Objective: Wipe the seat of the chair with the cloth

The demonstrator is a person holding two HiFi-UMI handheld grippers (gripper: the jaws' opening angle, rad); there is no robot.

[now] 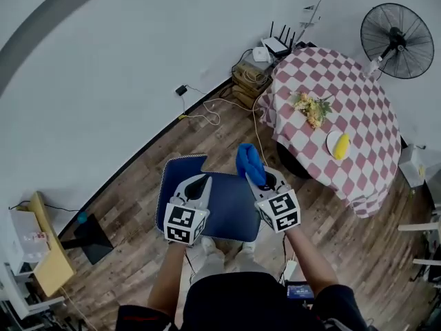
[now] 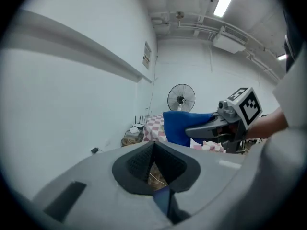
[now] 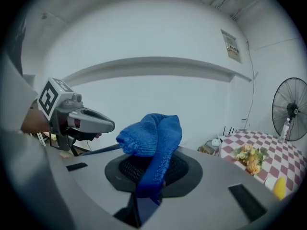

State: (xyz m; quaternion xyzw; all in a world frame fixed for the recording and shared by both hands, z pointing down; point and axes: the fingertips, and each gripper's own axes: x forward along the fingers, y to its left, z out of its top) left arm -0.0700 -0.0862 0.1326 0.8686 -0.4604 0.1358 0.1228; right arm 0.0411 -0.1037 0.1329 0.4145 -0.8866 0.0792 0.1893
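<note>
The chair's dark blue seat [image 1: 227,209] lies below me on the wooden floor, its lighter blue backrest [image 1: 180,165] at the upper left. My right gripper [image 1: 258,176] is shut on a bright blue knitted cloth [image 1: 249,163], held over the seat's right edge. In the right gripper view the cloth [image 3: 152,143] bunches up above the shut jaws and hangs down between them. My left gripper [image 1: 200,183] hovers over the seat's left half, shut with nothing between its pads [image 2: 144,164]. The left gripper view shows the cloth [image 2: 183,126] in the right gripper [image 2: 218,123] beside it.
A round table with a pink checked cloth [image 1: 358,116] stands to the right, with flowers [image 1: 311,107] and a plate with a yellow thing [image 1: 339,145]. A standing fan [image 1: 398,41] is behind it. Cables, boxes and a router [image 1: 275,45] lie along the white wall.
</note>
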